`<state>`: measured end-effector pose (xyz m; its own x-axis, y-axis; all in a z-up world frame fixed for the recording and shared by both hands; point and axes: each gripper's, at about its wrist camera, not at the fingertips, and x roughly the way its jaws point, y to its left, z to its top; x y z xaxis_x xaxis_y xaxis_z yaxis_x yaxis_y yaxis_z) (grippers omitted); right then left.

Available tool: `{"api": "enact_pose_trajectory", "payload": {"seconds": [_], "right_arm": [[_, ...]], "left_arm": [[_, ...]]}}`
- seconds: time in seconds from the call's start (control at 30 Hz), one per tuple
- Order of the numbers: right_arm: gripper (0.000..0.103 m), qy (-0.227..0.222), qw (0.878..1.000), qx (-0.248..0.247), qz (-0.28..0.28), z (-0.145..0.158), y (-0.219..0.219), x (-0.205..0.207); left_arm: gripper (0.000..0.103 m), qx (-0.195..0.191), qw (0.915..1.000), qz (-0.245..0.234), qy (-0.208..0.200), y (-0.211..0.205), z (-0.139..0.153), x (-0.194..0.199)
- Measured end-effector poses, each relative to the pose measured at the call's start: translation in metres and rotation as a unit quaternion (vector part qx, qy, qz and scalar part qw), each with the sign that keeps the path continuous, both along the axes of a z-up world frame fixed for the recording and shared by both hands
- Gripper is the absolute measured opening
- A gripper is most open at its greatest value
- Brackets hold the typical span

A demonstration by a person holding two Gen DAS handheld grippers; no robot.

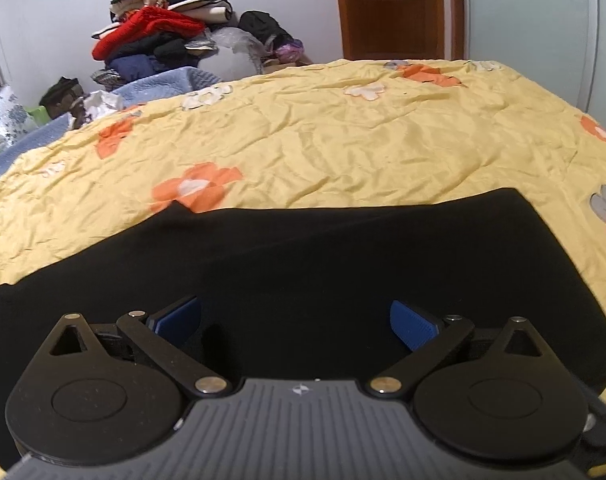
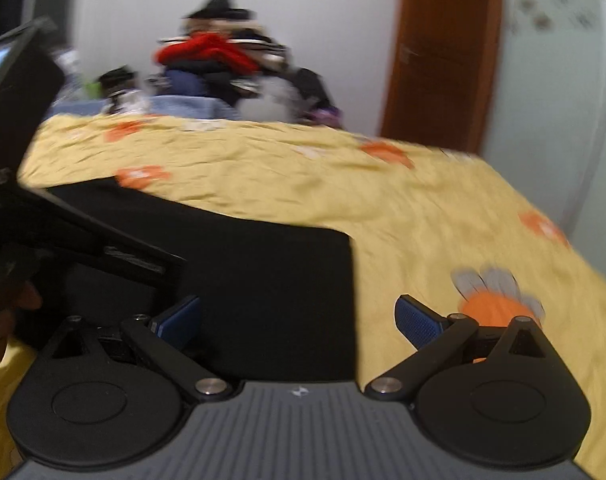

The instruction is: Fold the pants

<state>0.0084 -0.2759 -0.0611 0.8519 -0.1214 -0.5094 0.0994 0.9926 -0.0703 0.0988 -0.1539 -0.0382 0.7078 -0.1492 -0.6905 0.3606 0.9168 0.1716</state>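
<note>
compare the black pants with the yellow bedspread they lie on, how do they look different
The black pants are plain and dark; the yellow bedspread carries orange and white flowers. The pants lie smooth with straight edges; the bedspread is wrinkled all over. The pants cover only the near part; the bedspread runs across the whole bed. Both lie flat.

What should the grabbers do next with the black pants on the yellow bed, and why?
Probably lower the right gripper onto the right edge of the black pants and pinch it. Both it and the left gripper are open and hold nothing, while the pants lie flat on the yellow bedspread, so an edge has to be gripped before any fold.
</note>
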Motion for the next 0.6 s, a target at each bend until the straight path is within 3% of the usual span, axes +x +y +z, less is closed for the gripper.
{"api": "enact_pose_trajectory", "payload": {"seconds": [0.23,0.37,0.5,0.6], "right_arm": [[0.103,0.019,0.997,0.024,0.073,0.005,0.022,0.018],[0.103,0.048,0.997,-0.013,0.066,-0.005,0.033,0.031],[0.103,0.067,0.995,0.043,0.054,-0.014,0.019,0.034],[0.103,0.058,0.997,0.043,0.041,-0.010,0.018,0.031]], "left_arm": [[0.103,0.013,0.9993,0.034,0.003,0.036,0.006,0.004],[0.103,0.031,0.9982,0.051,-0.008,0.053,0.011,0.005],[0.103,0.026,0.9976,0.063,-0.009,0.072,0.014,0.006],[0.103,0.024,0.9971,0.072,-0.003,0.083,0.011,0.007]]}}
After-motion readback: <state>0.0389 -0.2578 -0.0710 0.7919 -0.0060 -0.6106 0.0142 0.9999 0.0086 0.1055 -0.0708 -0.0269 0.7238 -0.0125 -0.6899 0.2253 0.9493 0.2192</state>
